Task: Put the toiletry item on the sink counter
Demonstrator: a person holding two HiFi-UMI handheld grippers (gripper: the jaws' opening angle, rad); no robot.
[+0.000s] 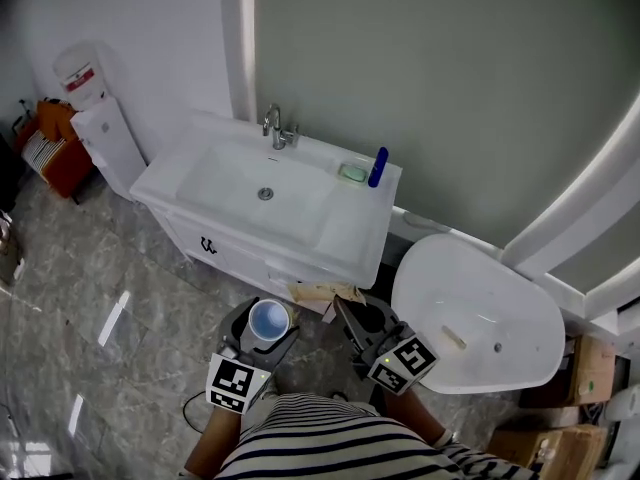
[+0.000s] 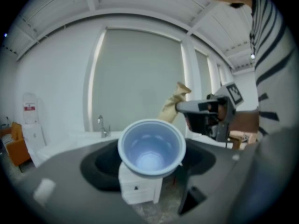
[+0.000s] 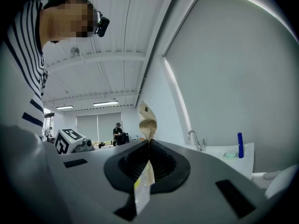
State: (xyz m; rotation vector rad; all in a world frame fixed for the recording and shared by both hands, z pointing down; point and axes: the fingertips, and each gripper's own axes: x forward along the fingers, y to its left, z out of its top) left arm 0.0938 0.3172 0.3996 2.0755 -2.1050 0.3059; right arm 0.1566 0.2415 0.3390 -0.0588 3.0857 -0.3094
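Observation:
In the head view the white sink counter [image 1: 350,230] stands ahead of me, with a basin and a chrome faucet [image 1: 275,128]. My left gripper [image 1: 266,332] is low in front of the cabinet, shut on an upright, empty light blue cup [image 1: 268,318]; its own view shows the cup [image 2: 152,143] filling the wide jaws. My right gripper [image 1: 350,310] is beside it, shut on a flat tan packet [image 1: 322,292]. In the right gripper view the packet [image 3: 147,124] sticks up from the closed jaws, twisted at its top. Both grippers are short of the counter.
A green soap dish [image 1: 352,172] and a blue bottle [image 1: 378,166] sit on the counter's back right corner. A white oval fixture [image 1: 475,313] lies to the right of the cabinet. A water dispenser [image 1: 95,118] stands at the left, and cardboard boxes [image 1: 590,368] at the far right.

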